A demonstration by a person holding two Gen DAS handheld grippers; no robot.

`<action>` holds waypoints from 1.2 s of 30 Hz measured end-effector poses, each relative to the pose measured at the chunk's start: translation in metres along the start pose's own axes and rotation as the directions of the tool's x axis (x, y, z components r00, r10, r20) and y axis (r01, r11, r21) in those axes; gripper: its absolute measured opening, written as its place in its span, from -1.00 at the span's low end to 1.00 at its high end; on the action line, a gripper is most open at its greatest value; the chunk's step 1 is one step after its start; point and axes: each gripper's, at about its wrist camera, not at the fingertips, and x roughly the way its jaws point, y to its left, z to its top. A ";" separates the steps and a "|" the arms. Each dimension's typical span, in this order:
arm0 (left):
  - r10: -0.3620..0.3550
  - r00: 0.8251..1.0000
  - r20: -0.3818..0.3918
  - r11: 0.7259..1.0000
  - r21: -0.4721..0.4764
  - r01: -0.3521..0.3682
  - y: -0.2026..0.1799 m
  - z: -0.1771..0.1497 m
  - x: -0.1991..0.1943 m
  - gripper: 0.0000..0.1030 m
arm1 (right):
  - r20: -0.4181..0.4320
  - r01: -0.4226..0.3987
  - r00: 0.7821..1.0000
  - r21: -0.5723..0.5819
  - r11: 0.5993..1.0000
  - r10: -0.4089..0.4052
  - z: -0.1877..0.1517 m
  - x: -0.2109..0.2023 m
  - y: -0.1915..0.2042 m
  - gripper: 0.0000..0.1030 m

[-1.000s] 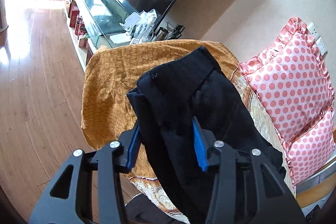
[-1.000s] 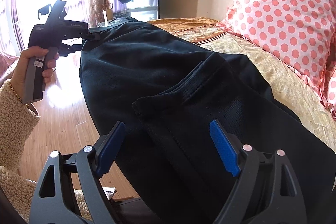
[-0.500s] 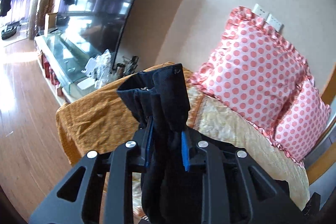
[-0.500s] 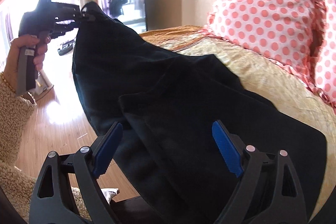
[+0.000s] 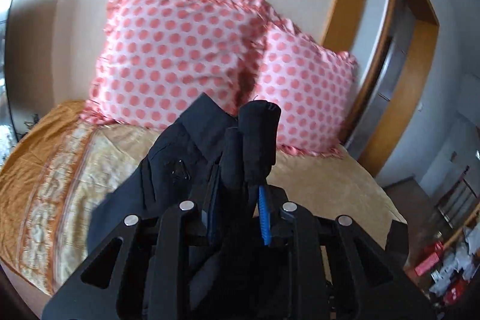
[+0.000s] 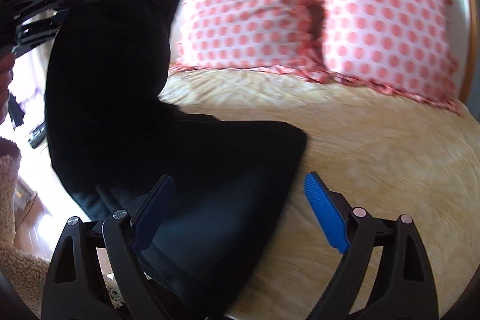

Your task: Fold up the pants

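One pair of black fabric pants point(image 6: 126, 98): upper end lifted off bed, lower part lying on golden patterned bedspread point(image 6: 375, 170). Left gripper point(image 5: 238, 212) fingers clamped on bunched pants edge. Right gripper point(image 6: 240, 209) fingers wide apart, nothing pinched. Two pink polka-dot ruffled pillows point(image 6: 315, 8) against wall. Both views motion-blurred; hand holding left gripper cut off at frame edge.

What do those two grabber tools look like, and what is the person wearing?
Each tool, the left tool and the right tool, is a black plastic frame with triangular cut-outs, round silver screws and two ribbed blue pads. The person wears a fluffy beige sleeve.
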 end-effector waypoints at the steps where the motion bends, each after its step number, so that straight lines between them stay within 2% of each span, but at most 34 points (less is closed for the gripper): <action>1: -0.028 0.999 -0.041 1.000 0.010 0.028 -0.010 -0.008 0.016 -0.60 | -0.002 0.017 1.000 0.013 1.000 -0.017 -0.003 -0.003 -0.007 0.75; 3: -0.058 0.992 -0.115 0.998 0.019 0.061 -0.024 -0.026 0.044 -0.60 | -0.010 0.061 0.998 0.040 0.997 -0.061 -0.010 -0.008 -0.025 0.75; 5: -0.053 0.987 -0.149 0.997 0.053 0.061 -0.039 -0.041 0.062 -0.60 | -0.021 0.101 0.995 0.058 0.993 -0.100 -0.016 -0.013 -0.039 0.75; 9: -0.019 0.989 -0.147 0.988 0.147 0.041 -0.065 -0.066 0.067 -0.60 | -0.027 0.155 0.988 0.086 0.984 -0.153 -0.023 -0.021 -0.058 0.76; 13: -0.007 0.987 -0.159 0.969 0.243 0.046 -0.087 -0.092 0.060 -0.60 | -0.019 0.179 0.984 0.113 0.977 -0.178 -0.021 -0.025 -0.071 0.76; 15: 0.031 0.979 -0.202 0.950 0.310 0.034 -0.095 -0.111 0.070 -0.59 | -0.013 0.183 0.983 0.112 0.977 -0.183 -0.019 -0.025 -0.072 0.76; 18: 0.074 0.952 -0.297 0.935 0.352 0.037 -0.096 -0.140 0.091 -0.54 | -0.001 0.187 0.982 0.108 0.976 -0.188 -0.014 -0.027 -0.070 0.76; 19: 0.087 0.949 -0.305 0.928 0.371 0.034 -0.097 -0.147 0.093 -0.51 | 0.008 0.194 0.981 0.103 0.976 -0.196 -0.012 -0.030 -0.069 0.76; 22: 0.110 0.955 -0.274 0.904 0.428 0.019 -0.100 -0.158 0.082 -0.22 | 0.038 0.213 0.975 0.089 0.973 -0.217 -0.004 -0.039 -0.065 0.76; 23: 0.101 0.955 -0.278 0.907 0.421 0.027 -0.098 -0.157 0.078 -0.01 | 0.046 0.218 0.974 0.087 0.972 -0.222 -0.002 -0.041 -0.064 0.76; 24: 0.085 0.956 -0.280 0.916 0.400 0.036 -0.094 -0.155 0.072 0.37 | 0.060 0.222 0.972 0.081 0.972 -0.227 0.003 -0.044 -0.062 0.76; 26: 0.028 0.961 -0.276 0.934 0.350 0.074 -0.085 -0.148 0.053 0.80 | 0.088 0.223 0.970 0.062 0.973 -0.228 0.012 -0.048 -0.056 0.76; 28: 0.017 0.968 -0.250 0.945 0.321 0.066 -0.072 -0.138 0.029 0.81 | 0.123 0.217 0.968 0.019 0.976 -0.218 0.023 -0.050 -0.044 0.76; 29: 0.028 0.971 -0.236 0.949 0.313 0.048 -0.066 -0.131 0.021 0.82 | 0.136 0.212 0.968 0.001 0.977 -0.210 0.028 -0.050 -0.039 0.76; 31: 0.110 0.979 -0.173 0.952 0.301 -0.054 -0.047 -0.113 0.009 0.91 | 0.162 0.169 0.974 -0.049 0.984 -0.159 0.039 -0.045 -0.022 0.75; 32: 0.185 0.974 -0.134 0.943 0.302 -0.137 -0.037 -0.105 0.007 0.93 | 0.166 0.126 0.980 -0.067 0.990 -0.114 0.044 -0.040 -0.014 0.75; 33: 0.269 0.958 -0.098 0.926 0.301 -0.229 -0.024 -0.096 0.008 0.93 | 0.161 0.092 0.984 -0.077 0.993 -0.078 0.048 -0.035 -0.006 0.74; 35: 0.351 0.934 -0.062 0.906 0.273 -0.323 -0.001 -0.080 0.013 0.93 | 0.136 0.029 0.991 -0.103 0.994 -0.015 0.056 -0.019 0.010 0.68; 36: 0.368 0.928 -0.062 0.906 0.246 -0.343 0.010 -0.073 0.017 0.93 | 0.127 0.017 0.992 -0.119 0.993 -0.002 0.059 -0.012 0.017 0.66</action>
